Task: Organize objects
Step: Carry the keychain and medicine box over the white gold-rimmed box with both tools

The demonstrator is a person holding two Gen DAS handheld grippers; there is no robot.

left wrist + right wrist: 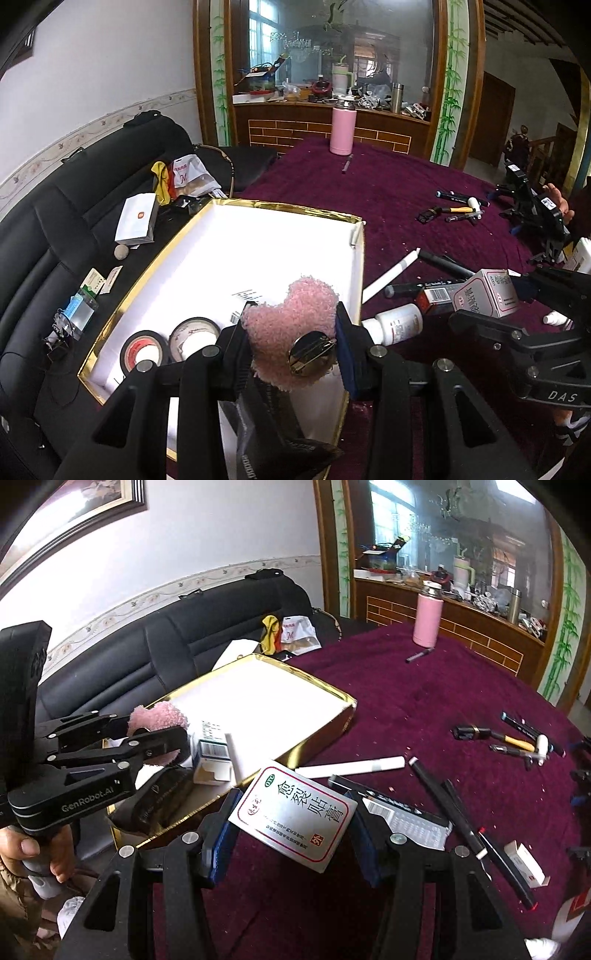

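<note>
Purple cloth (pixel 424 701) covers the table, a gold-rimmed box (pixel 360 258) at its edge. Over the box, the left gripper (pixel 291 339) clamps a pink puff (pixel 291 314); beside it the right gripper (pixel 291 823) pinches a white carton (pixel 293 814).

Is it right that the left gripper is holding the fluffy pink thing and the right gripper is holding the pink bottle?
Not quite. The left gripper does hold the fluffy pink thing, but the right gripper holds a white medicine box, not the pink bottle. The right wrist view shows the bottle standing far off on the purple tablecloth, untouched.
</note>
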